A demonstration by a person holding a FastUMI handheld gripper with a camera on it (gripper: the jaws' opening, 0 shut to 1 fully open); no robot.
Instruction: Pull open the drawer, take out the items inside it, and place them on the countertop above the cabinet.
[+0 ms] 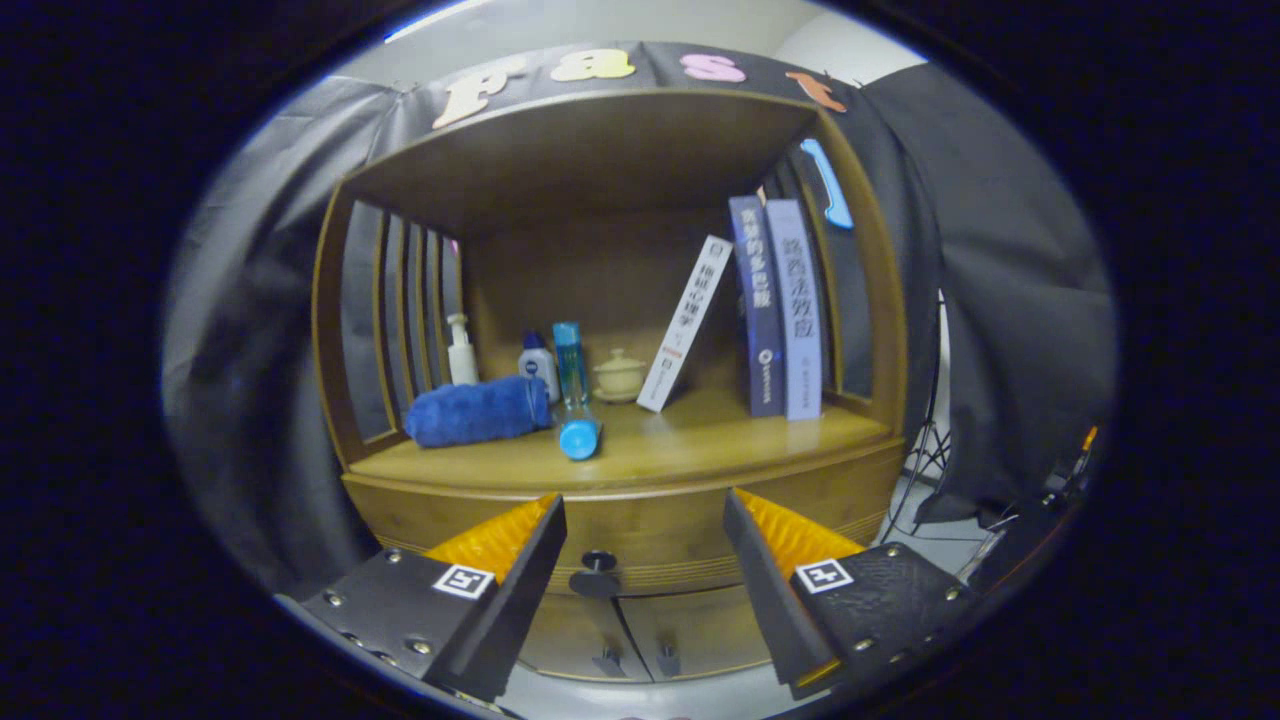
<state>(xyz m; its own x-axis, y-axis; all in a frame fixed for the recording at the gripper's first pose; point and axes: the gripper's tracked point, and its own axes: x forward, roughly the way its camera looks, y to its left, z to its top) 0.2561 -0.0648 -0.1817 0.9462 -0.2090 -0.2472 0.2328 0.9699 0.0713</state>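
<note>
The gripper (645,530) hangs in front of the wooden cabinet (370,300) with its fingers (520,560) spread wide and nothing between them but air. Seen in the gap between the fingertips, and beyond them, is the drawer (650,535) — a curved wooden front, shut flush with the cabinet face, with fine grooved lines along its lower edge and a single dark round knob (597,562) at its middle. The knob sits nearer the left finger than the right, and neither finger touches it. Below the drawer are two small cupboard doors (640,635), each with a dark pull, also closed.

Just above the drawer runs the rounded front lip of the countertop (700,450). On its left half lie a rolled blue towel (478,410) and, just beside it, a clear bottle with a blue cap (575,395) lying with the cap toward the lip. Behind them stand a white pump bottle (461,352), a small white bottle (538,366) and a pale lidded cup (619,376). A white book (685,325) leans rightward toward two upright dark and lavender books (785,310) near the right slatted side. The middle and front right of the countertop are bare wood — the widest open stretch. A blue handle-shaped piece (828,185) hangs on the right side panel.
</note>
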